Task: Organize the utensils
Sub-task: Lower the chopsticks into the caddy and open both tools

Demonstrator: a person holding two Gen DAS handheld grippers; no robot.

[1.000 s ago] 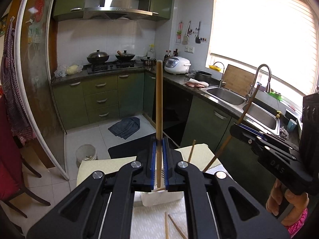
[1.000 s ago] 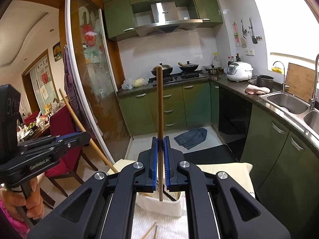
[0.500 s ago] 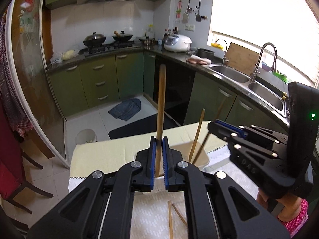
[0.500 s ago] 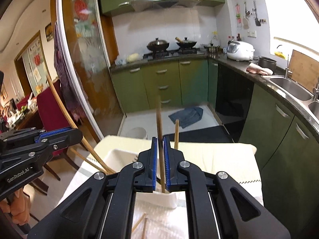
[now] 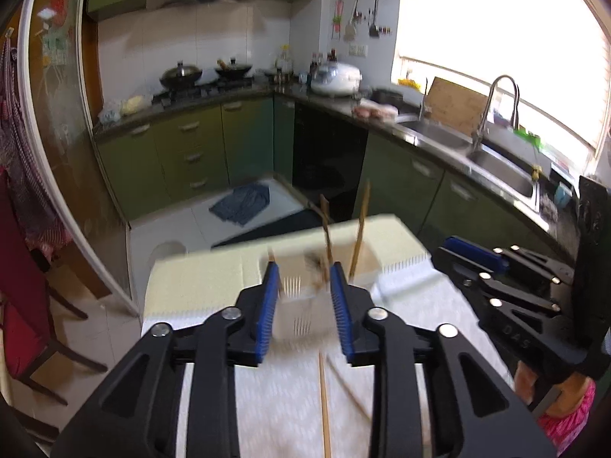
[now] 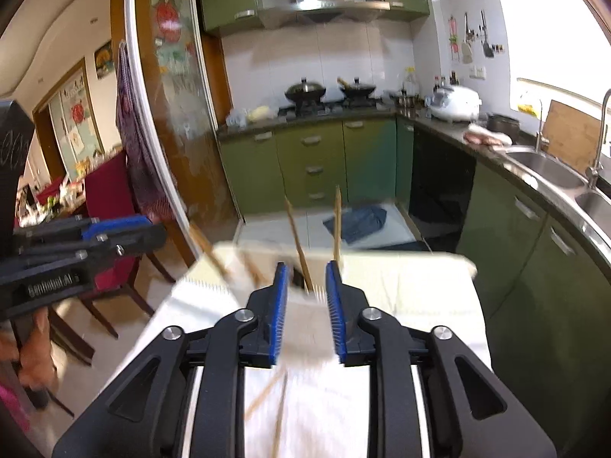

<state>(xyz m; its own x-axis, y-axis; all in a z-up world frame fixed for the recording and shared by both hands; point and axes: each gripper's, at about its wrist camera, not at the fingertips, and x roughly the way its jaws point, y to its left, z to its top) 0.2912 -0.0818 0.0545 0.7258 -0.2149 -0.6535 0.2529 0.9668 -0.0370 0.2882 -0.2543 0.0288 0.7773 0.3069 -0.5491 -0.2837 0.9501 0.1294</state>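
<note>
My left gripper (image 5: 304, 267) hovers over a white slotted utensil holder (image 5: 296, 316) on the table, its jaws opening. A brown chopstick (image 5: 325, 229) stands loose in the holder just beyond the blue pads, and neither pad presses on it. A second chopstick (image 5: 360, 225) leans in the holder to its right. My right gripper (image 6: 306, 267) is over the same holder (image 6: 305, 328), jaws opening too, with two chopsticks (image 6: 296, 236) upright ahead of it and free of the pads. Each gripper shows in the other's view: the right gripper (image 5: 496, 278) and the left gripper (image 6: 88, 244).
Loose chopsticks (image 5: 324, 400) lie on the white cloth (image 5: 401, 294) in front of the holder, also seen as chopsticks (image 6: 278, 412) under the right gripper. A cream cloth (image 5: 214, 278) covers the table's far part. Red chairs (image 6: 110, 198) stand left; green cabinets and a sink (image 5: 504, 175) lie beyond.
Both grippers sank toward the holder and opened. The chopstick each one gripped upright has slipped free and now stands in the holder.
</note>
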